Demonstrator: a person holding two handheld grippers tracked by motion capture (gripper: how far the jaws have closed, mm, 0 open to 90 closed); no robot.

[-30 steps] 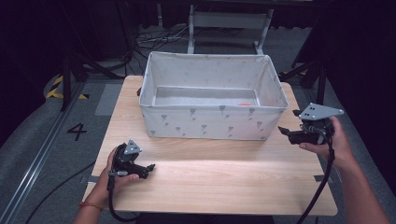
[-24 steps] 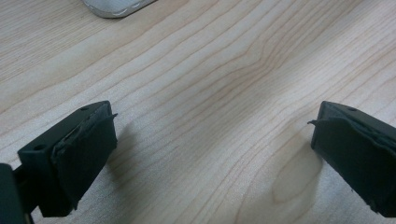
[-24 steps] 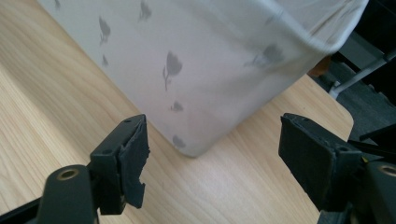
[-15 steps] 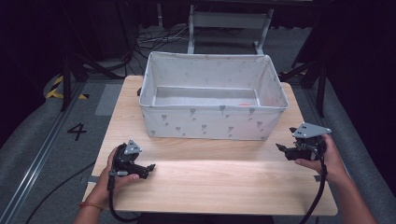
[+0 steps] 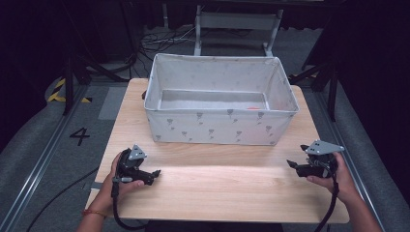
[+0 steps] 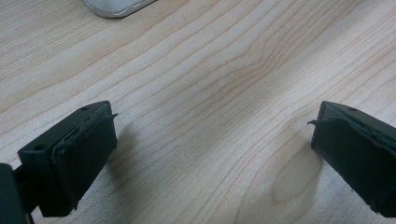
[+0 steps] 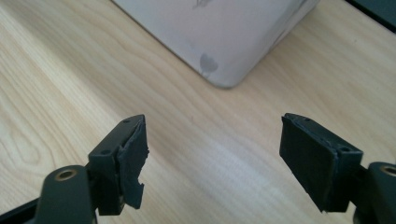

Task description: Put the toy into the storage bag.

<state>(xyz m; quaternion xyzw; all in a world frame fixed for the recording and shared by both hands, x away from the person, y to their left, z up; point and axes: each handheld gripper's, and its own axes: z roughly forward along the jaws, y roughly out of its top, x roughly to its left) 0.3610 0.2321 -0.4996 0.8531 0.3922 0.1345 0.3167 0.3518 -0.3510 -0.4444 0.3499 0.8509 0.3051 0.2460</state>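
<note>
Both jaws wide, empty; fabric bin (image 5: pixel 220 128) on table (image 5: pixel 222 193) between, ahead.

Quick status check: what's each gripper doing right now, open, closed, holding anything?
Left gripper: open, nothing between the jaws, bare table below.
Right gripper: open, empty, facing the fabric bin's corner.

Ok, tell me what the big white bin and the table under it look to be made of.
The bin: likely fabric or a soft coated cloth, matte, off-white with small grey printed motifs; its rim sags slightly and its corners are rounded. The table: wood or wood-look laminate, pale and smooth, with clear grain lines in both gripper views; which of the two I cannot tell.
</note>
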